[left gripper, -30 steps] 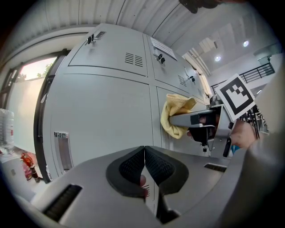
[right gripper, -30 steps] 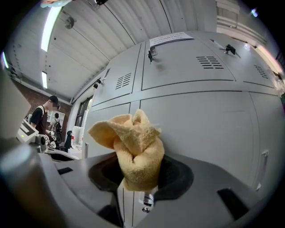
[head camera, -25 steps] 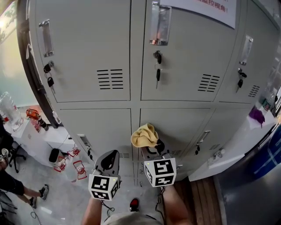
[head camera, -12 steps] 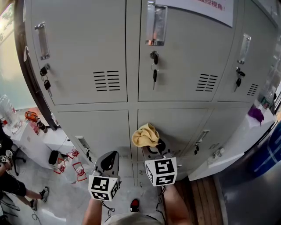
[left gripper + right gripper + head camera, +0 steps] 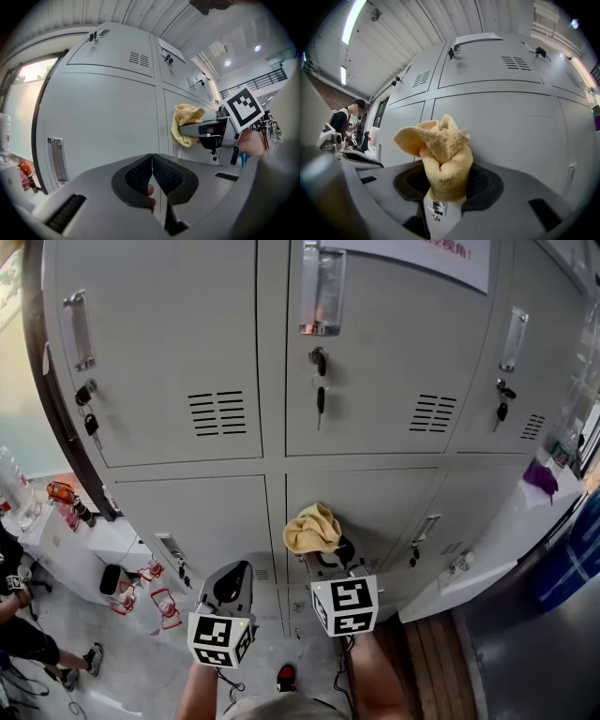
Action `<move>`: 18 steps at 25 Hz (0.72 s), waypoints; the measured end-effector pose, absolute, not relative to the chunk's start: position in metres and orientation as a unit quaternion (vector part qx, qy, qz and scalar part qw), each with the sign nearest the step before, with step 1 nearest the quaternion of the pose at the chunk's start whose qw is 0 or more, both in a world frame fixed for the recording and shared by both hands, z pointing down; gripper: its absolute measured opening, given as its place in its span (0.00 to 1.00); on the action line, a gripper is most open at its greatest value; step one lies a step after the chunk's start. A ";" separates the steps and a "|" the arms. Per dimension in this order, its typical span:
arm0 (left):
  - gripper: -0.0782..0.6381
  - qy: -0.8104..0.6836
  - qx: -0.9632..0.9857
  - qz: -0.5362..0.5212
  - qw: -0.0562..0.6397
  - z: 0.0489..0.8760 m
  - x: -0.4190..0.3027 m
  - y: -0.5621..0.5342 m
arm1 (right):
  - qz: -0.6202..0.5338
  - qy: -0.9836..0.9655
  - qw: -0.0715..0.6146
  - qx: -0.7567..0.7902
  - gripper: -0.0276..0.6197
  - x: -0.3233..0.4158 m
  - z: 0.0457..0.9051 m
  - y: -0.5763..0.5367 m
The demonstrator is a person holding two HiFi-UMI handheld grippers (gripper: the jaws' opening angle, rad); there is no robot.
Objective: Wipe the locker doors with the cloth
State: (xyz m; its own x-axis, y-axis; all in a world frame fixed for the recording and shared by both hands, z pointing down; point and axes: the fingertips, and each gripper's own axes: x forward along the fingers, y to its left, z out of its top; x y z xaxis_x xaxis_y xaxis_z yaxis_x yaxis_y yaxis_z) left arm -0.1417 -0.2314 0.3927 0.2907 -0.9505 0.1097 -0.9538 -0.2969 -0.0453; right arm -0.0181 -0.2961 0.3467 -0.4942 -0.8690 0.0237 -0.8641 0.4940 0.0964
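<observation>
1. Not much has changed. The yellow cloth (image 5: 311,527) is still bunched in the right gripper (image 5: 324,547), clamped tight, up by the lower middle locker door (image 5: 384,498).
2. Versus a second ago, the lockers slide a bit left in the head view. That looks like the head turning, not a wipe stroke.
3. Is the cloth touching the door? Can't quite tell.
4. The left gripper (image 5: 232,576) is closed on nothing, just beside the right one.

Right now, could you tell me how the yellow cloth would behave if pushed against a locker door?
The yellow cloth bunches in soft folds above the right gripper, so it is probably floppy and should flatten against the locker door. Its fuzzy pile suggests light weight and some drag.
</observation>
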 end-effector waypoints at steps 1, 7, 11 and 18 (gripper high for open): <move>0.14 -0.591 0.804 0.057 0.015 0.393 -0.141 -0.232 | -0.035 -0.863 0.034 0.504 0.32 -0.016 0.347 -0.296; 0.14 -0.584 0.810 0.056 0.017 0.394 -0.134 -0.236 | -0.025 -0.854 0.031 0.519 0.32 -0.001 0.349 -0.299; 0.14 -0.576 0.816 0.056 0.017 0.395 -0.128 -0.240 | -0.022 -0.848 0.033 0.528 0.32 0.008 0.351 -0.301; 0.14 -0.565 0.823 0.056 0.019 0.396 -0.121 -0.243 | -0.018 -0.829 0.039 0.558 0.32 0.036 0.356 -0.307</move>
